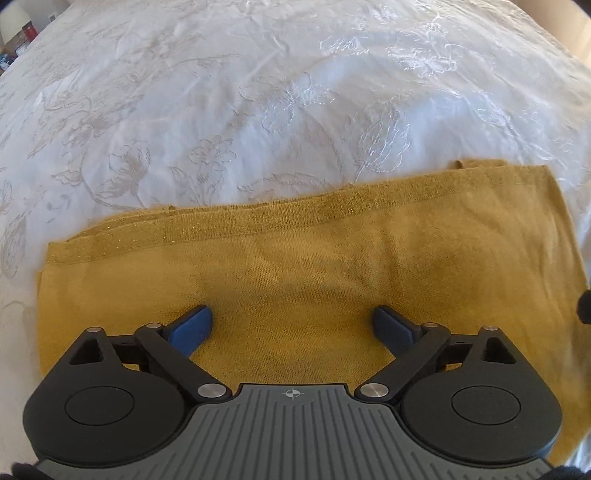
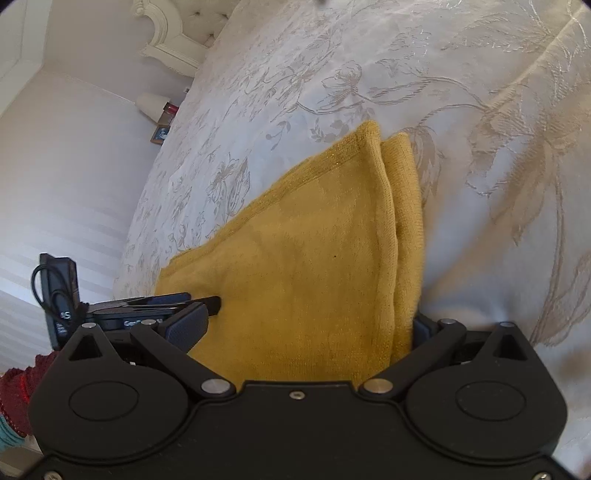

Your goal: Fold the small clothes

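While my left claw (image 1: 293, 326) hangs steeply over the mustard-yellow garment (image 1: 314, 266), its jaws stand wide apart and nothing is gripped between them. Both blue pads (image 1: 192, 330) are just above the knit, one on each side of the garment's middle; whether they touch the fabric I cannot tell.

The garment lies folded into a long flat band on the white embroidered bedspread (image 1: 221, 110). Its far long edge shows a glittery ribbed hem, and more than one layer is visible along that edge. Bedspread shows beyond the garment on the far side and at both short ends.

My right claw (image 2: 314, 325) sits at one short end of the garment (image 2: 314, 258), also spread wide. The garment's end lies between the two fingers: the one pad (image 2: 186, 328) is on the side where my left claw's black fingertip (image 2: 212, 304) reaches in over the fabric, and the other finger is mostly hidden behind the stacked folded edges. No pressing on the cloth is visible, so I record no hold.

From this end, the garment tapers away across the bedspread (image 2: 461, 166), with two folded layers lying edge beside edge. Past the garment, at the bed's far end, stands a pale tufted headboard (image 2: 177, 33), and beside the bed a white lampshade (image 2: 149, 105).
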